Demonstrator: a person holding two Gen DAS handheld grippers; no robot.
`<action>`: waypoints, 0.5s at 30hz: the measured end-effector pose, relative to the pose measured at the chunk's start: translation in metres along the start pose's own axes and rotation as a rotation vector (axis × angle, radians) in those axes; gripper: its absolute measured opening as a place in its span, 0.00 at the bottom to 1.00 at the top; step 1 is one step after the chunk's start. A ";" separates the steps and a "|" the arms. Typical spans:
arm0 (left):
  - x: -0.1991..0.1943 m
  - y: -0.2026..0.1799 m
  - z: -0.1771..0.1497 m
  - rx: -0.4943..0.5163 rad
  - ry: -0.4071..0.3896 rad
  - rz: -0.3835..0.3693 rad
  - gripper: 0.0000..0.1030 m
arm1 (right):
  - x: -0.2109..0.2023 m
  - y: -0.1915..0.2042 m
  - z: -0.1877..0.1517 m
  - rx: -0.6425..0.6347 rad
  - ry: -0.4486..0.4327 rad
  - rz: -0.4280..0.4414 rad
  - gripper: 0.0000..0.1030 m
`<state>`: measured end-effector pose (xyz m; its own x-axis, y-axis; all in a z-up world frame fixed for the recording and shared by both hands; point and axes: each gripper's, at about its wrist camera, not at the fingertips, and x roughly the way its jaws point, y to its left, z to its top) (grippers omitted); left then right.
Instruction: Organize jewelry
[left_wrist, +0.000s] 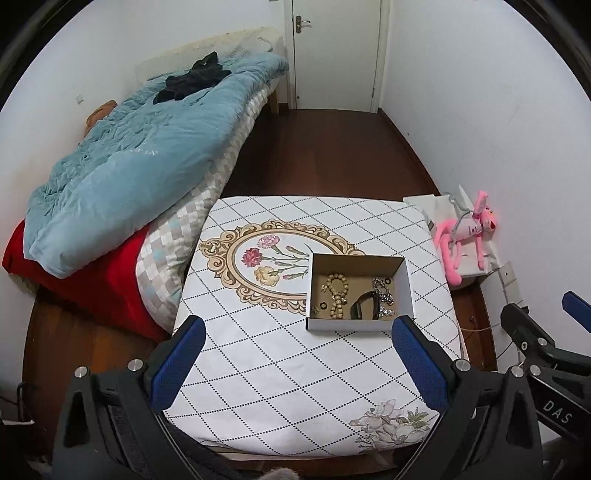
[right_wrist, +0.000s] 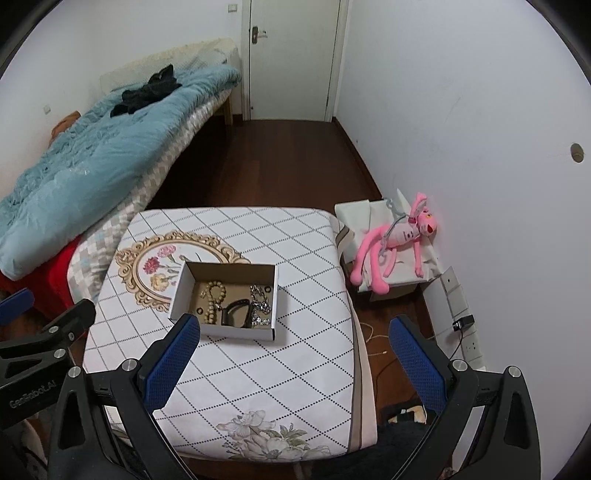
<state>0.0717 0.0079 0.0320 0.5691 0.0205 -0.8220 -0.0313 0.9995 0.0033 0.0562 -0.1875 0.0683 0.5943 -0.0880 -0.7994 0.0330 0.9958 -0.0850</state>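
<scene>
An open cardboard box (left_wrist: 405, 291) (right_wrist: 177, 291) sits on the table with the diamond-pattern cloth (left_wrist: 280, 369) (right_wrist: 295, 350). Inside lie a beige bead bracelet (left_wrist: 337, 295) (right_wrist: 215, 300), a black bangle (left_wrist: 364, 308) (right_wrist: 233, 314), a silver chain (left_wrist: 384, 295) (right_wrist: 260, 301) and small black rings (left_wrist: 323, 305). My left gripper (left_wrist: 297, 332) is open and empty, above the table's near half, short of the box. My right gripper (right_wrist: 295, 332) is open and empty, just right of and nearer than the box; it also shows in the left wrist view (left_wrist: 535, 325).
A bed with a blue duvet (left_wrist: 129, 177) (right_wrist: 74, 166) runs along the left of the table. A pink plush toy (left_wrist: 469, 236) (right_wrist: 395, 240) lies on a white box to the right, by the wall. Dark wood floor and a closed door (left_wrist: 332, 51) lie beyond.
</scene>
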 end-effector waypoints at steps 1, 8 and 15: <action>0.002 0.000 0.001 0.002 0.005 0.004 1.00 | 0.002 0.000 0.000 0.000 0.006 0.002 1.00; 0.009 0.001 0.002 0.002 0.019 0.000 1.00 | 0.015 -0.001 -0.002 0.003 0.035 0.000 1.00; 0.014 0.001 0.003 0.010 0.024 -0.019 1.00 | 0.015 -0.003 0.001 0.003 0.033 -0.008 1.00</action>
<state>0.0820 0.0095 0.0224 0.5496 0.0008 -0.8354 -0.0121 0.9999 -0.0070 0.0654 -0.1915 0.0570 0.5672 -0.0963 -0.8179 0.0395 0.9952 -0.0897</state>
